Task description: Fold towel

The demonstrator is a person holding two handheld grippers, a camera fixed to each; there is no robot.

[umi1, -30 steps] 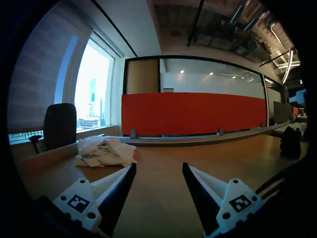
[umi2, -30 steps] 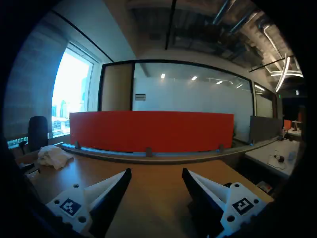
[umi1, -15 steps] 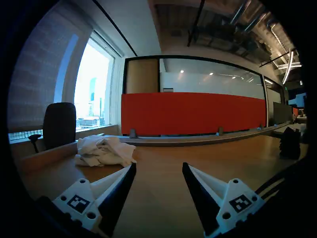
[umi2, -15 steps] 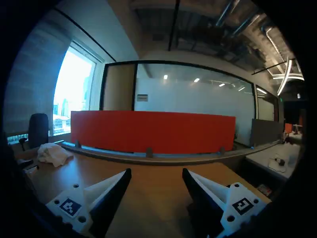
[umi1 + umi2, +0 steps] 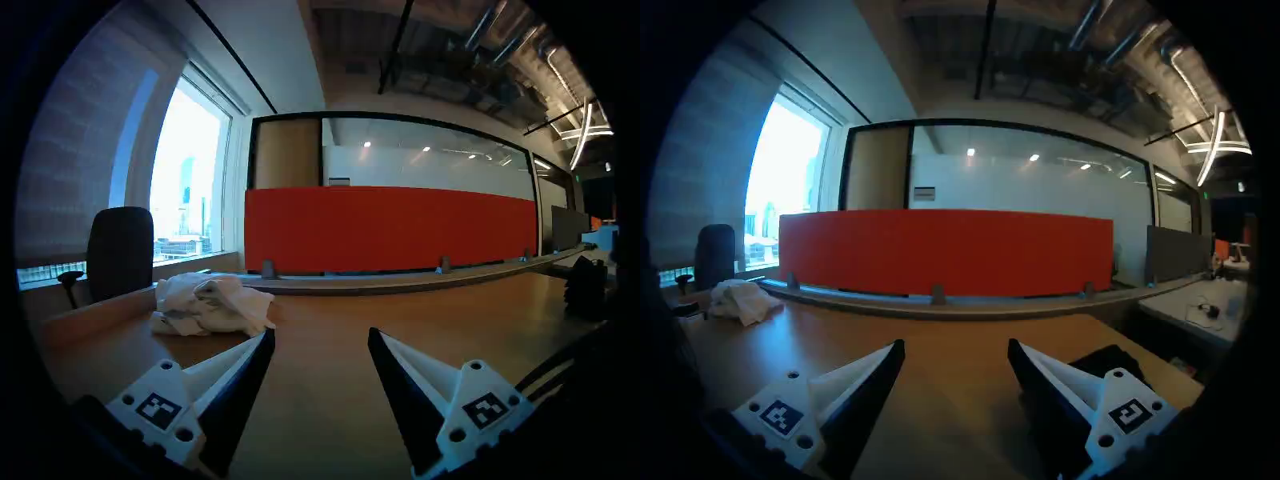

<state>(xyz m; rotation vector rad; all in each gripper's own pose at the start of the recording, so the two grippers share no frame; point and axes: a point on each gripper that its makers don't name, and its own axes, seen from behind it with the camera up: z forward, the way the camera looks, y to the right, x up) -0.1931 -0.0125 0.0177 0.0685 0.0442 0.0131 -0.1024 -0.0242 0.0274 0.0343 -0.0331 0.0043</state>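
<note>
A crumpled white towel (image 5: 210, 306) lies in a heap on the wooden desk (image 5: 336, 376), at the left in the left gripper view. My left gripper (image 5: 320, 340) hovers low over the desk, open and holding nothing, with the towel just ahead of its left finger. The same towel (image 5: 738, 301) looks small and far to the left in the right gripper view. My right gripper (image 5: 956, 348) is open with nothing between its fingers, above bare desk (image 5: 952, 384).
A red divider panel (image 5: 390, 228) runs along the desk's far edge. A black office chair (image 5: 120, 252) stands at the left by the window. A dark object (image 5: 586, 288) sits at the desk's right end, and a black flat item (image 5: 1108, 360) lies behind my right finger.
The right gripper has risen and tipped downward a little, so the desk and black item show more. The left gripper has barely moved. The towel lies as before.
</note>
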